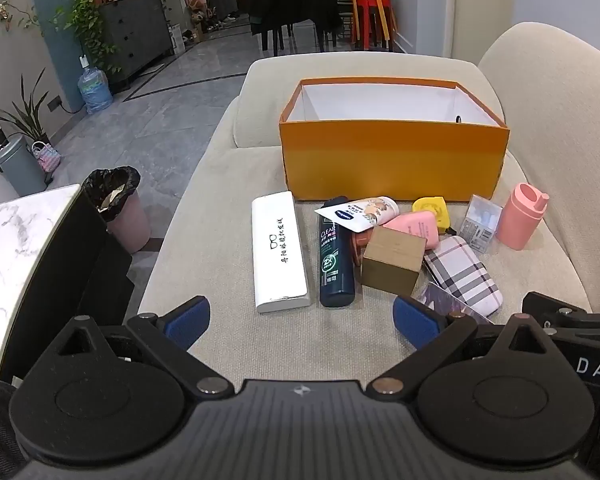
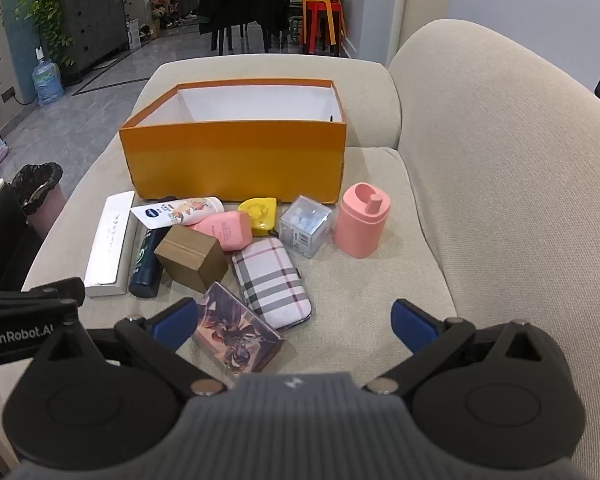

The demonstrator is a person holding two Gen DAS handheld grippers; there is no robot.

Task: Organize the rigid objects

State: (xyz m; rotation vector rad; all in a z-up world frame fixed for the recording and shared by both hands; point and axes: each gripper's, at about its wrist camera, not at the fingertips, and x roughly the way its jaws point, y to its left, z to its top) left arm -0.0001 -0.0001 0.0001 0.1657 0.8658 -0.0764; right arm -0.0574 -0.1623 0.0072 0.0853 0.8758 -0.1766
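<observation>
Right gripper [image 2: 294, 326] spread wide, empty, with the flat purple-printed card box [image 2: 236, 334] just ahead between its fingers, long axis running away-left; left gripper [image 1: 300, 322] also open, empty, facing the long white rectangular case [image 1: 278, 252]; orange cardboard box [image 2: 236, 160] beyond, empty.

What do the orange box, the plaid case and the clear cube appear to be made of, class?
Orange box: likely matte cardboard, with thin straight walls and a white inside. Plaid case: probably woven fabric or printed leatherette; soft rounded corners. Clear cube: glossy transparent plastic, contents visible through it.
</observation>
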